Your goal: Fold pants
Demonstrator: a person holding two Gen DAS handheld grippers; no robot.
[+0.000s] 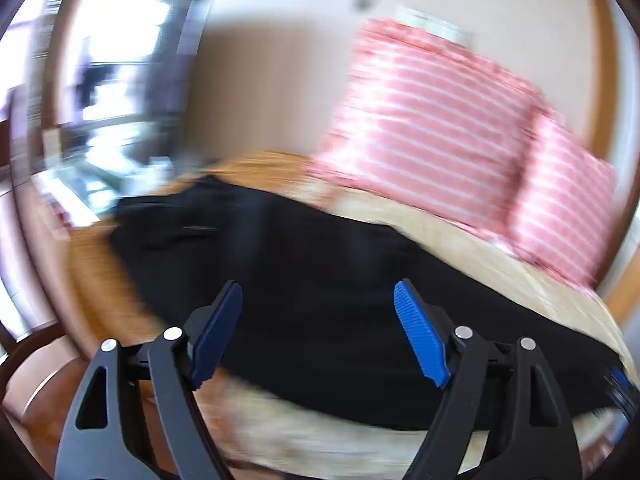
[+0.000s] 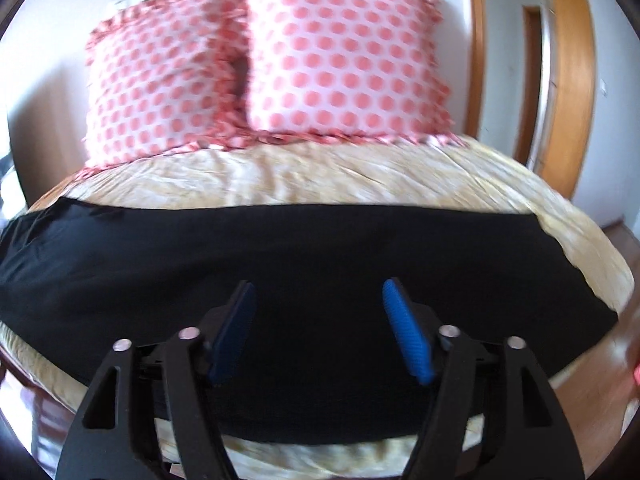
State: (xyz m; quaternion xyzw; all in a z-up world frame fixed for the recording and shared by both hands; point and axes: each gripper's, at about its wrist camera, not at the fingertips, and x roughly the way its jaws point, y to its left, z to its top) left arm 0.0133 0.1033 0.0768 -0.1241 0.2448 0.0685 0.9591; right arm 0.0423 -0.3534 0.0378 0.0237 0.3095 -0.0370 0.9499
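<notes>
So the black pants (image 2: 304,264) are laid out flat across the bed (image 2: 304,172), running pretty much side to side over the pale yellow cover, closer to the foot end than to the headboard. From the right wrist view they look like one long dark band, smooth for the most part, with the right end stopping short of the mattress edge and the left end running out toward the other side. The right gripper (image 2: 320,320) hangs over the middle of that band with its jaws spread wide, blue pads (image 2: 406,332) apart and nothing between them. Same deal with the left gripper (image 1: 318,328): jaws wide apart, holding nothing, poised above the pants (image 1: 304,280). The left view is badly smeared, so I can't tell whether either one is actually touching the fabric. Up at the head of the bed there are two pink-and-white polka dot pillows (image 2: 340,60) propped side by side against the wall, touching each other. There's a wooden door frame (image 2: 568,80) off to the right, and wood flooring (image 2: 592,364) shows beside the bed.
</notes>
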